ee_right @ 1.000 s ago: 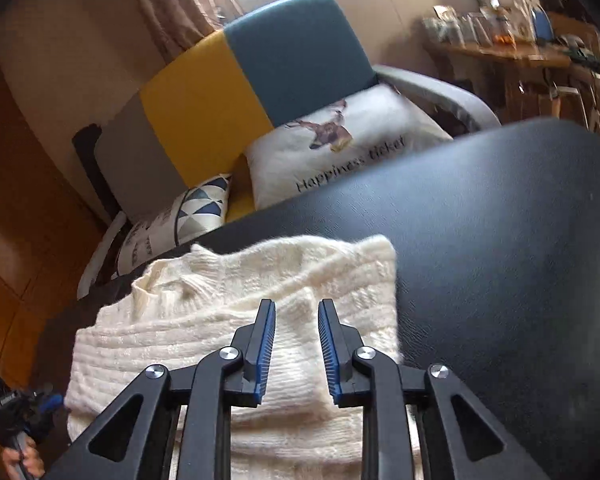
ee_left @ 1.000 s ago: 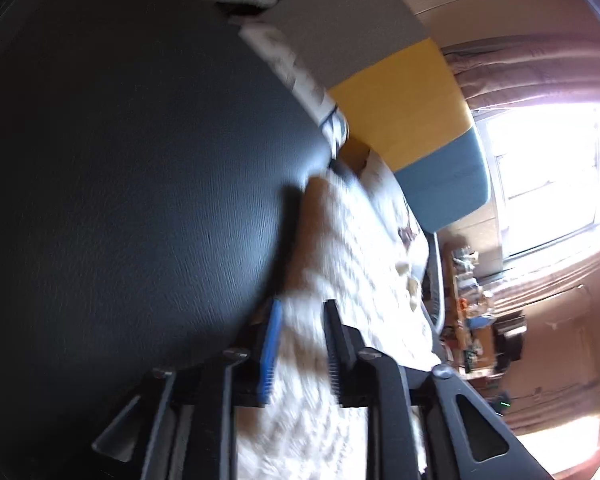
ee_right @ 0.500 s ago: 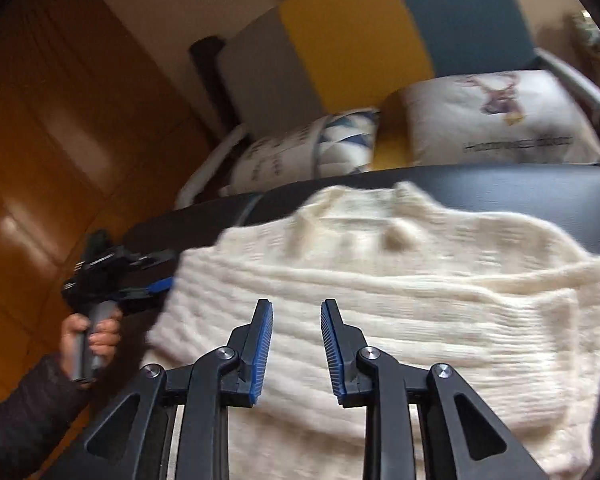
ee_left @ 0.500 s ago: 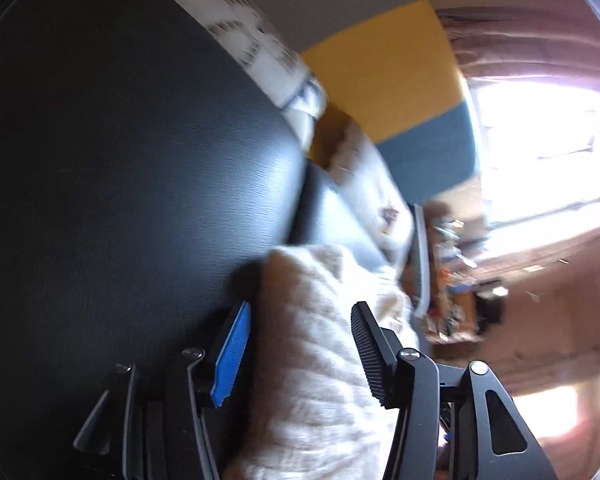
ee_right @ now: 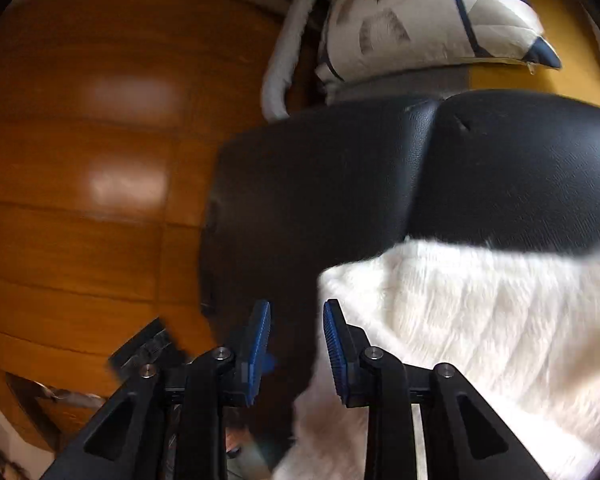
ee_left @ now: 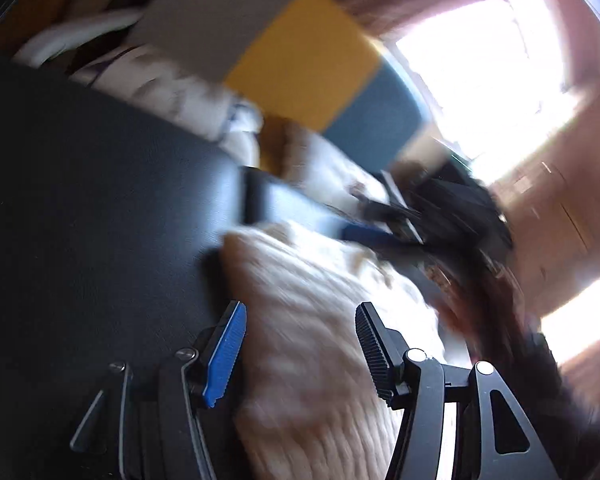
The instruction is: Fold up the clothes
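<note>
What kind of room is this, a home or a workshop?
Most likely a home living room: a colour-block sofa with patterned cushions, a wooden floor and a bright window. A cream sweater lies on a black padded surface.

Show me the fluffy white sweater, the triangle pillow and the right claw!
Sweater (ee_right: 480,312), right wrist view, knitted middle.
Triangle pillow (ee_right: 428,20), right wrist view, front face.
Right claw (ee_right: 296,332), right wrist view, between fingertips.

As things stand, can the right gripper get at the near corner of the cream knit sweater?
Probably yes: the right gripper, jaws opening and empty, sits beside the cream knit sweater, with only bare black cushion around.
</note>
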A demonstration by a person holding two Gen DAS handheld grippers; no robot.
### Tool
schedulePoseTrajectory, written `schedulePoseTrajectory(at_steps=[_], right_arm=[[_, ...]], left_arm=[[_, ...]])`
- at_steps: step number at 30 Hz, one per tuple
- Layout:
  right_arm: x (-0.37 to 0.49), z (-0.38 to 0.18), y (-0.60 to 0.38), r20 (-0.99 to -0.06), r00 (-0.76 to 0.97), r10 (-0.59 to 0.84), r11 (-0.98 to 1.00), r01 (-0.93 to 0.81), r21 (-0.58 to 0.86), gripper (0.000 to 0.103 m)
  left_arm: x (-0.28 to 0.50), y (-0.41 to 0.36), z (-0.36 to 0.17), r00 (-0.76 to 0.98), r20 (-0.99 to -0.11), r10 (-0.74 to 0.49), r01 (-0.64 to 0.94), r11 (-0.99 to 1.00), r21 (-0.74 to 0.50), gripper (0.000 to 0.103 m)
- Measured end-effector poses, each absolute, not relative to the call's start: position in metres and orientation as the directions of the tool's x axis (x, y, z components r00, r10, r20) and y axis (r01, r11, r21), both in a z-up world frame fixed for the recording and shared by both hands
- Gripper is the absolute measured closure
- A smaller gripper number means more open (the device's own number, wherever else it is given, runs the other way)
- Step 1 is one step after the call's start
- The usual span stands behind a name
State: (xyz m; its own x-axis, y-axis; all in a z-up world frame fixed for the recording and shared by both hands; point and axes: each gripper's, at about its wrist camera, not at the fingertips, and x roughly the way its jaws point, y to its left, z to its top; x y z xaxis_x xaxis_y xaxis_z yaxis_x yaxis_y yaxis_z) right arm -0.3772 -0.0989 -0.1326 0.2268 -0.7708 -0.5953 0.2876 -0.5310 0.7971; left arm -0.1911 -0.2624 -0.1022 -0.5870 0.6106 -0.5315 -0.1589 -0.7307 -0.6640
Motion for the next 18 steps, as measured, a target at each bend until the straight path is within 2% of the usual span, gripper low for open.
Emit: schedulePoseTrajectory(at_steps=[2,4,9,11,15,18], right_arm=[[-0.383,-0.142,-0.121,-0.647,0.292,-0.704,-0.563,0.326,0.759,0.074],[-0.385,-0.149,-0.138,-0.677,0.347,-0.649,-0.568,0.37,0.735,0.074],[-0.375,-0.161,-0.17,-0.64,0.514,-0.572,-0.49,0.412,0.769,0.072],[-0.375,-0.156,-0.174,-0.649,0.499,-0.575,-0.465,0.453,0.761,0.072],[-0.389,-0.156,-0.162,-0.669,0.472,-0.575,-0.504,0.44,0.743,0.072],[-0.388,-0.159,-0.157,-0.71,0.477,-0.518,-0.53,0.474,0.704,0.072]], left_arm=[[-0.177,-0.252,-0.101,-0.575,-0.52,0.631,-0.221,-0.732,-0.644,0.045],[-0.173,-0.238,-0.106,-0.554,-0.556,0.619,-0.252,-0.762,-0.597,0.045],[-0.161,-0.222,-0.127,-0.495,-0.617,0.611,-0.301,-0.787,-0.538,0.046],[-0.152,-0.217,-0.132,-0.485,-0.651,0.584,-0.314,-0.811,-0.493,0.048],[-0.133,-0.217,-0.122,-0.543,-0.636,0.548,-0.33,-0.836,-0.439,0.048],[-0.127,-0.219,-0.112,-0.562,-0.59,0.579,-0.347,-0.813,-0.467,0.048]])
